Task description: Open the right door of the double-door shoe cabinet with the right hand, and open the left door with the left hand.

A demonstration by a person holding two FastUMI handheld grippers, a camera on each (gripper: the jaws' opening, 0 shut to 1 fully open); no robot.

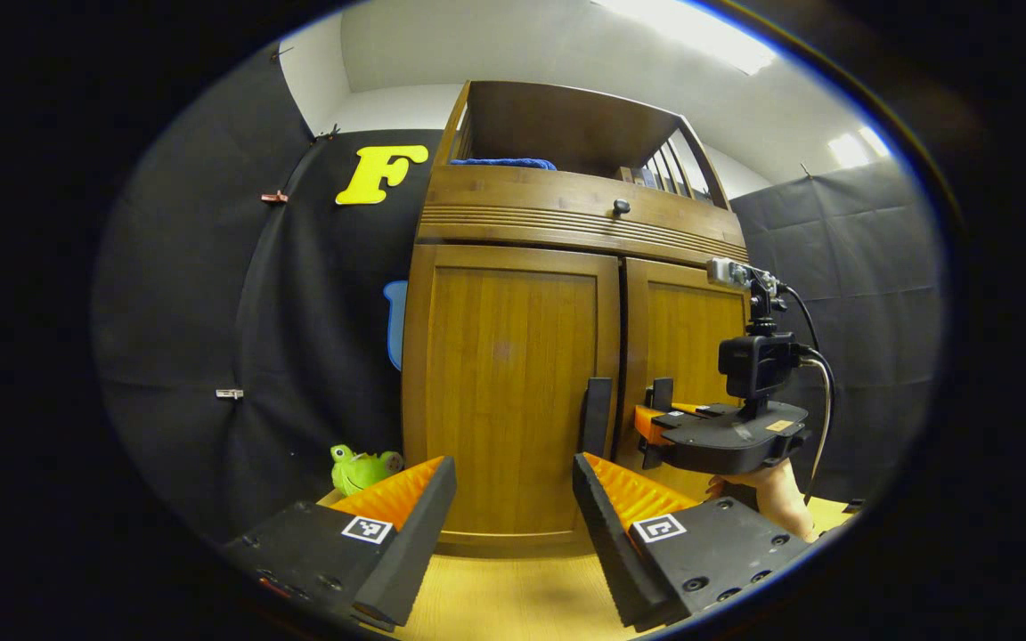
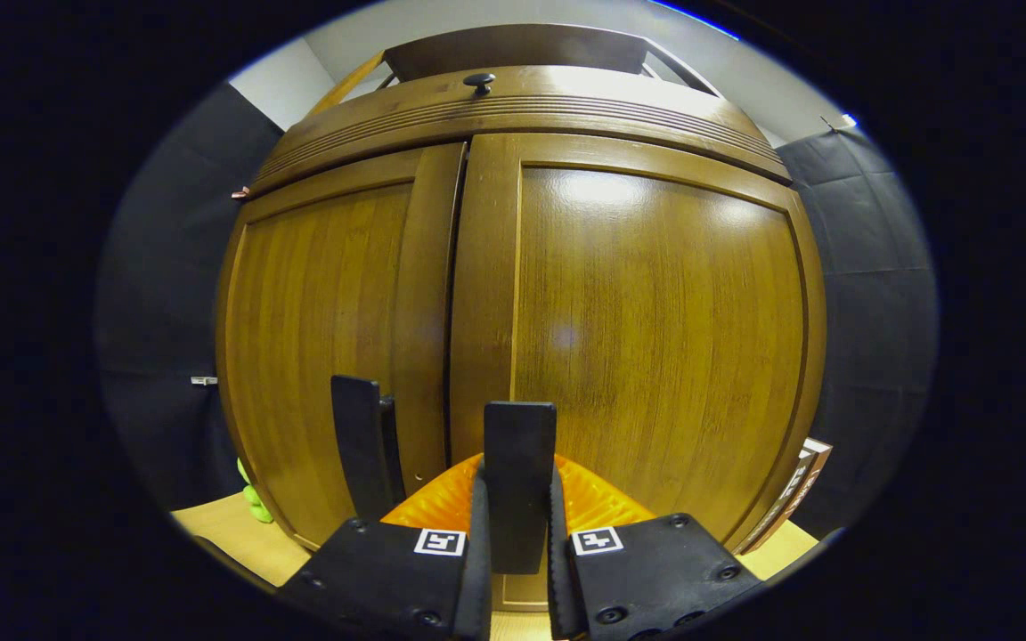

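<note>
Right hand-held gripper [image 2: 517, 543] clamps the right door handle [image 2: 519, 481]; left hand-held gripper [image 1: 513, 507] released.

Black cloth booth walls [image 1: 201, 312] hang behind and to the right, clipped with small metal clips [image 1: 229, 393], under a white ceiling [image 1: 513, 53] with bright rectangular light panels [image 1: 700, 31]. Light wooden tabletop [image 1: 513, 596] below; small green frog toy [image 1: 362, 467] sits at its left.

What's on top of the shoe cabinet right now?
On the shoe cabinet, a blue cloth lies inside the wooden top shelf; its back corners are hidden.
</note>
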